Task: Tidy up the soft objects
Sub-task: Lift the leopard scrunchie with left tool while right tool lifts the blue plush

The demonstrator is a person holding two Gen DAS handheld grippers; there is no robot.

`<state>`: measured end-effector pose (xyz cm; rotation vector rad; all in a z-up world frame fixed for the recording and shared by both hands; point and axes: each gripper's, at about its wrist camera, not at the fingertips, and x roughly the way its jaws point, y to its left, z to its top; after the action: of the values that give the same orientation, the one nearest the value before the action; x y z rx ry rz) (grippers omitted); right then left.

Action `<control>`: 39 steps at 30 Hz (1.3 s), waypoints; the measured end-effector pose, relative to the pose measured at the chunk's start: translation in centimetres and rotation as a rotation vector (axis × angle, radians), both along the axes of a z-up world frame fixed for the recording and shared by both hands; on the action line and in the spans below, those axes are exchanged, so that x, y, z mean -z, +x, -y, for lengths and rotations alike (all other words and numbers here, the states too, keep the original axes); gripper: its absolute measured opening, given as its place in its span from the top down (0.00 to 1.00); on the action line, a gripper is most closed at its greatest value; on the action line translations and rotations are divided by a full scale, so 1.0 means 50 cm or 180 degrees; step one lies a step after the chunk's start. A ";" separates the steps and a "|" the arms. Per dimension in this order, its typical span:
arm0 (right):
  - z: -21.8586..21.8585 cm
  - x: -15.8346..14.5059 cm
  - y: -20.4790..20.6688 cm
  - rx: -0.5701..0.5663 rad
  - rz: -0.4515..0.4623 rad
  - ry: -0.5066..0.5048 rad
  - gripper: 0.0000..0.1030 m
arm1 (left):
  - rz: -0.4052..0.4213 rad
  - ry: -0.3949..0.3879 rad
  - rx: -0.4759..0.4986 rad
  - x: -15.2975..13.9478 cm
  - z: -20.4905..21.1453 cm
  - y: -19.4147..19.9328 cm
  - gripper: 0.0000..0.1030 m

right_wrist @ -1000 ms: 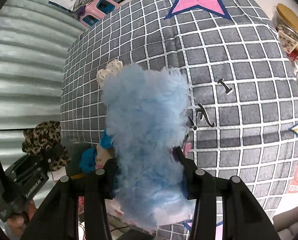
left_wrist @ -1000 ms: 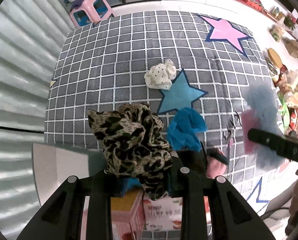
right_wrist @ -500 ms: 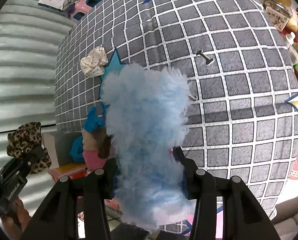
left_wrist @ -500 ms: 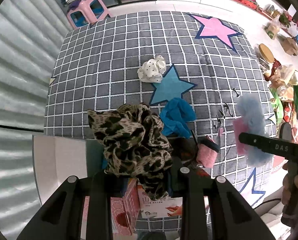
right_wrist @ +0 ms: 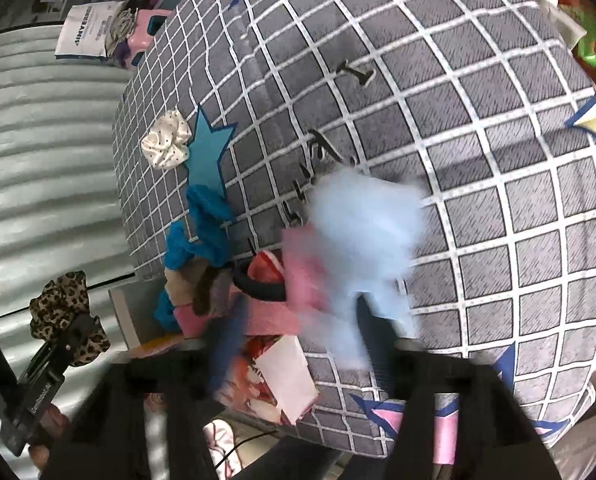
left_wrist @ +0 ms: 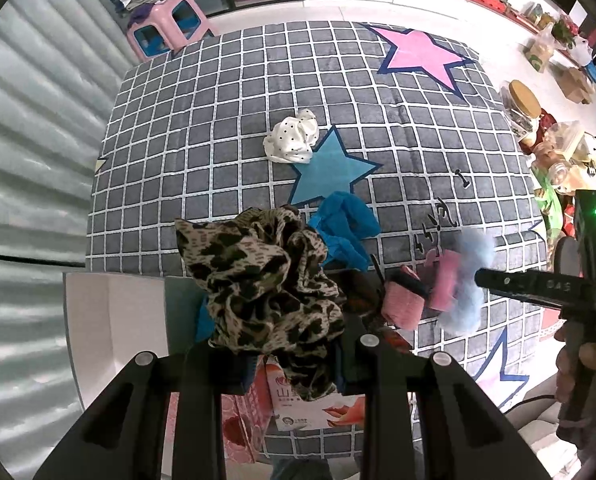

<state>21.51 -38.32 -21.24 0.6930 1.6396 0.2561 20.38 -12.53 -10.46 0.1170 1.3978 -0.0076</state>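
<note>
My left gripper (left_wrist: 282, 344) is shut on a leopard-print scrunchie (left_wrist: 258, 280) and points almost straight down over a white box (left_wrist: 114, 320) at the mat's near edge. A pile of soft pieces lies there: a blue scrunchie (left_wrist: 344, 228) and pink bands (left_wrist: 402, 304). My right gripper (right_wrist: 302, 340) is blurred. Its jaws are closing with a fluffy light-blue scrunchie (right_wrist: 362, 232) between them, just over the pink bands. A white dotted scrunchie (left_wrist: 292, 142) lies alone by the blue star.
The grey checked mat (left_wrist: 218, 120) fills the middle. A pink stool (left_wrist: 166, 26) stands beyond its far corner. Jars and packets (left_wrist: 524, 104) crowd the right side, and a ribbed wall runs along the left. A hand (left_wrist: 582, 356) holds the right gripper.
The right gripper has swung down and in toward the pile at the mat's near edge, carrying the fluffy blue scrunchie. The left gripper and its leopard scrunchie have barely moved.
</note>
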 end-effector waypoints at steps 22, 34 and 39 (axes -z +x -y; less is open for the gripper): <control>-0.044 0.104 -0.008 -0.0155 -0.0157 -0.0846 0.54 | -0.0069 0.0095 -0.0012 0.003 0.003 -0.031 0.69; -0.027 -0.055 -0.017 -0.0514 0.0440 -0.0946 0.75 | 0.0001 -0.0296 0.0092 -0.020 0.015 -0.052 0.70; -0.039 -0.098 -0.040 -0.0640 0.0607 -0.0930 0.75 | 0.0028 -0.0387 0.0180 -0.035 0.002 -0.070 0.70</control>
<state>19.51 -36.35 -16.33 0.2741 1.5237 0.2139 16.88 -12.64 -8.71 0.0552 1.3815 -0.1388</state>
